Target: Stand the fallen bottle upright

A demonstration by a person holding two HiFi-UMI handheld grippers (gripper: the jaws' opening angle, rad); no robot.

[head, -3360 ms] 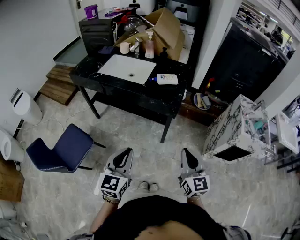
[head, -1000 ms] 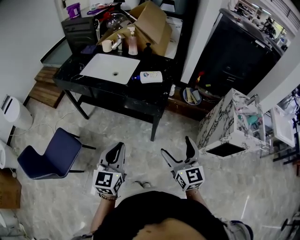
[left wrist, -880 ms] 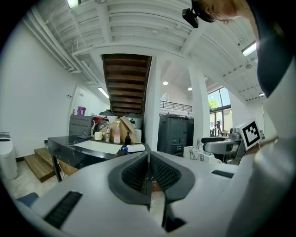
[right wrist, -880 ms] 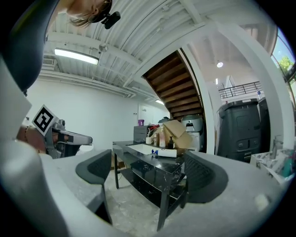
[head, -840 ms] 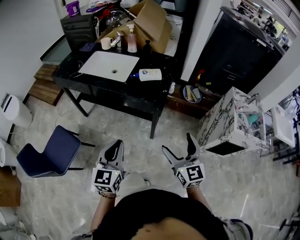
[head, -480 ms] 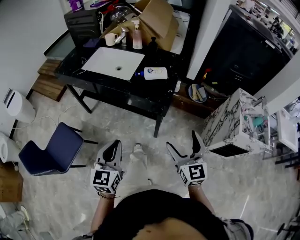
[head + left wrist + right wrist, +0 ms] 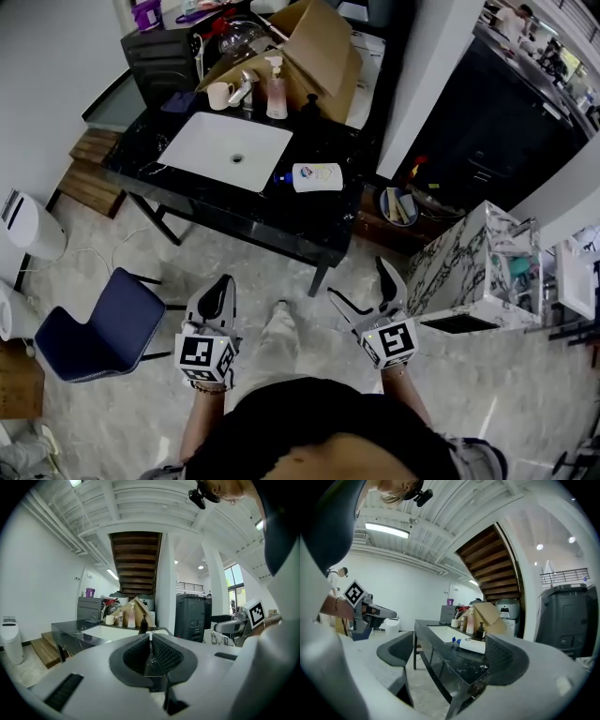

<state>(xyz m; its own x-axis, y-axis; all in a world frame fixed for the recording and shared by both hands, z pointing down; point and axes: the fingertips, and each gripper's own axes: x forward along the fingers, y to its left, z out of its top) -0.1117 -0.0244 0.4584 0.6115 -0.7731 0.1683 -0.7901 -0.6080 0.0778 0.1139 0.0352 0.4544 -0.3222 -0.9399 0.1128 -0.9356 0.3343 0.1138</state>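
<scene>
both grippers hover low in front of the person, well short of the black counter [image 7: 305,217]. the left gripper [image 7: 222,288] has its jaws pressed together on nothing; the right gripper [image 7: 362,287] gapes wide, holding nothing. the fallen bottle [image 7: 316,176] lies on its side on the counter, just right of the white basin [image 7: 202,155]. behind it, an open cardboard box [image 7: 319,52] leans, contents unclear.

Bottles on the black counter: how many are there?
3: a white bottle lying beside the sink; a pink pump bottle and a dark pump bottle upright behind. The box may hide more.
</scene>
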